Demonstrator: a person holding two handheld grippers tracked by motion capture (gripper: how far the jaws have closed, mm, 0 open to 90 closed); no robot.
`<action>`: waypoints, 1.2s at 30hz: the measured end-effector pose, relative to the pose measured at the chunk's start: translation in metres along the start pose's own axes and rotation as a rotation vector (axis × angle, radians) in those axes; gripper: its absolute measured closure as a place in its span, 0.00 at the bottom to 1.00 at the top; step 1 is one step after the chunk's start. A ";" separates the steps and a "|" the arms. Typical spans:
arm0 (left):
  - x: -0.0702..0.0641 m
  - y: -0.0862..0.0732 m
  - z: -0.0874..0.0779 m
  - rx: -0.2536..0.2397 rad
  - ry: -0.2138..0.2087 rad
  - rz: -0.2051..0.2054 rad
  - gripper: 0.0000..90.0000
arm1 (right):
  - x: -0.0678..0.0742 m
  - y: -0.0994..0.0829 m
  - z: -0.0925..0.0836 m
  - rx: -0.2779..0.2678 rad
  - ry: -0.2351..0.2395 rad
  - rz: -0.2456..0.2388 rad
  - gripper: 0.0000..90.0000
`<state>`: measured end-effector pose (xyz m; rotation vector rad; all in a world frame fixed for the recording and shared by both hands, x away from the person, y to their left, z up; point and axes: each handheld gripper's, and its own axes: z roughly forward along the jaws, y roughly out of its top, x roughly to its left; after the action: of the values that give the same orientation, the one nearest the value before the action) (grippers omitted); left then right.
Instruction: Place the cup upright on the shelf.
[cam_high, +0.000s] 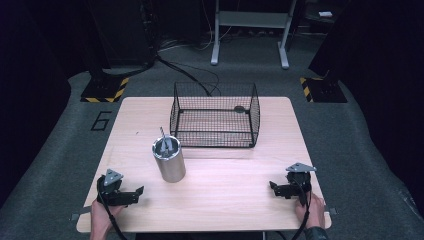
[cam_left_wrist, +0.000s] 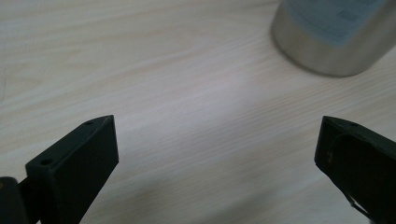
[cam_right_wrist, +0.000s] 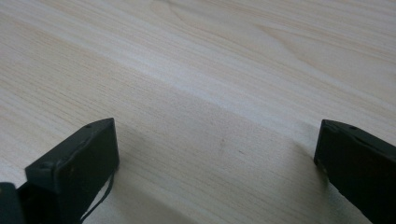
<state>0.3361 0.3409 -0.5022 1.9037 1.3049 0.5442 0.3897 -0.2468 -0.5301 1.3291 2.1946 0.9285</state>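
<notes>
A steel cylinder cup (cam_high: 169, 160) stands on the wooden table (cam_high: 225, 195), left of centre, with a thin metal tool (cam_high: 163, 139) sticking up out of it. Behind it sits a black wire basket (cam_high: 215, 116), with a small dark object (cam_high: 239, 108) at its far right. My left gripper (cam_high: 138, 192) rests near the front left edge, open, jaws pointing right towards the cup. The cup's base (cam_left_wrist: 334, 39) appears top right in the left gripper view, beyond the open left gripper (cam_left_wrist: 217, 140). My right gripper (cam_high: 273, 187) rests at the front right. In its own view the right gripper (cam_right_wrist: 217, 140) is open over bare wood.
The table stands on grey carpet. Beyond it are a white frame's legs (cam_high: 250, 35), black cables (cam_high: 190, 75) and two yellow-and-black striped bases (cam_high: 106, 89). Bare tabletop lies between the two grippers.
</notes>
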 end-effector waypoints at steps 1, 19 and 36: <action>0.000 0.000 0.000 0.000 0.000 0.000 0.00 | 0.000 0.000 0.000 0.000 0.000 0.000 0.00; -0.047 0.069 -0.003 -0.205 -0.194 0.070 0.00 | 0.000 0.000 0.000 -0.002 0.001 -0.002 0.00; -0.062 0.094 0.032 -0.242 -0.184 0.088 0.00 | -0.001 0.000 0.000 0.004 0.002 -0.004 0.00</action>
<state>0.3906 0.2539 -0.4452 1.7698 0.9954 0.5320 0.3897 -0.2475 -0.5300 1.3262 2.2013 0.9249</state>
